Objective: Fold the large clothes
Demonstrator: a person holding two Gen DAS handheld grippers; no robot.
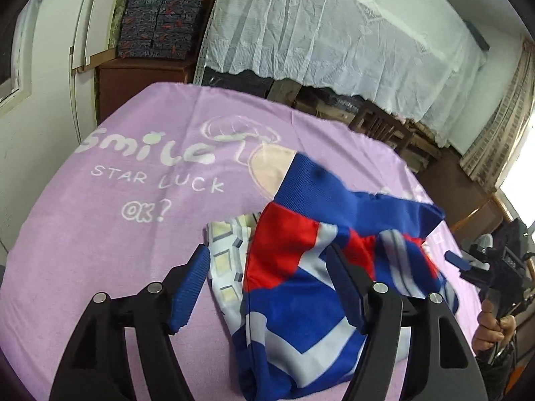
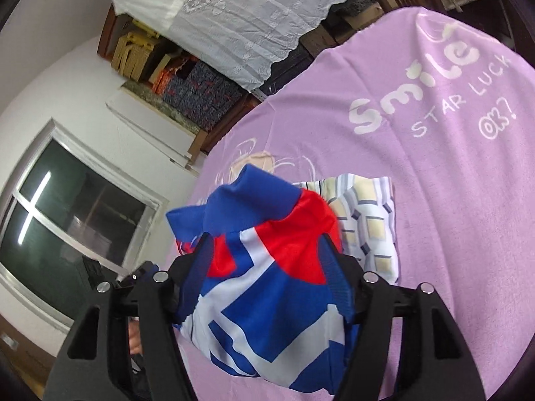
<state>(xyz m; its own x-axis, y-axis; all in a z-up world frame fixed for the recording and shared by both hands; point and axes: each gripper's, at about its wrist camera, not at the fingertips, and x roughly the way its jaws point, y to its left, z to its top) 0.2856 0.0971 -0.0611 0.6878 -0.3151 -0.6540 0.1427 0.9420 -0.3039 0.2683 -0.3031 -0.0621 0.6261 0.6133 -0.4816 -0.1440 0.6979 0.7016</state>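
A blue, red and white garment (image 1: 301, 284) lies bunched on the purple sheet (image 1: 117, 217), partly over a folded pale checked cloth (image 1: 227, 260). My left gripper (image 1: 267, 284) is open above the garment, its fingers wide apart and holding nothing. In the right wrist view the same garment (image 2: 267, 284) fills the space between the open fingers of my right gripper (image 2: 267, 287), which hovers over it without pinching it. The checked cloth (image 2: 367, 227) lies just beyond. The right gripper also shows at the right edge of the left wrist view (image 1: 468, 264).
The purple sheet (image 2: 434, 200) with "Smile STAR LUCK OK?" print covers the table. Behind it hang a white lace curtain (image 1: 334, 33), stacked dark boxes (image 1: 157, 23) on a cabinet and a wooden chair (image 1: 378, 120). A window (image 2: 67, 217) is at the left.
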